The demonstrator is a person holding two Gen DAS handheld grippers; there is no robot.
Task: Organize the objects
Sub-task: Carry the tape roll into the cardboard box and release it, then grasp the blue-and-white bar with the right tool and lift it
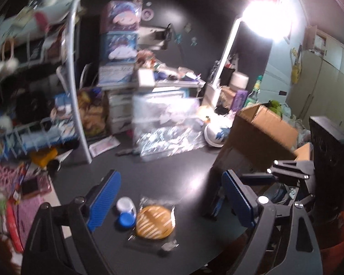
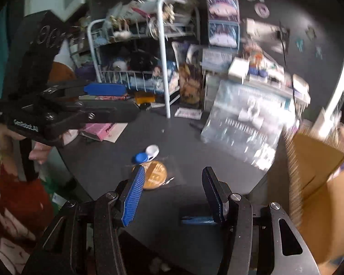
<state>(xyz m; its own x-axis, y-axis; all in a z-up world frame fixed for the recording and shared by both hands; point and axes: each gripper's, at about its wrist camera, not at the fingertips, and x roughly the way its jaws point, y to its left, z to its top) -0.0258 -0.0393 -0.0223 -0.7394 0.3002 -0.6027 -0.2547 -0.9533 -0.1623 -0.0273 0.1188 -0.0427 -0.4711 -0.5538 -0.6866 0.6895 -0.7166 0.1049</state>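
Left wrist view shows the left claw [image 1: 169, 197] spread wide and empty above the dark desk [image 1: 172, 171]; the wrapped round biscuit [image 1: 154, 222] and the white-and-blue contact lens case [image 1: 126, 213] lie touching between its fingers, so closing here could catch both or push the slippery wrapper away. The right claw [image 2: 174, 194], part-open and empty, hangs just near of the biscuit, beside the cardboard box [image 2: 316, 160].

Shelf clutter [image 1: 34, 105] motion-blurred; cardboard box [image 2: 321, 183] cut by frame edge.

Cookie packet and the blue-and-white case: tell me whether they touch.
Cannot tell. In the left wrist view the case sits right against the cookie packet, but blur hides any gap.
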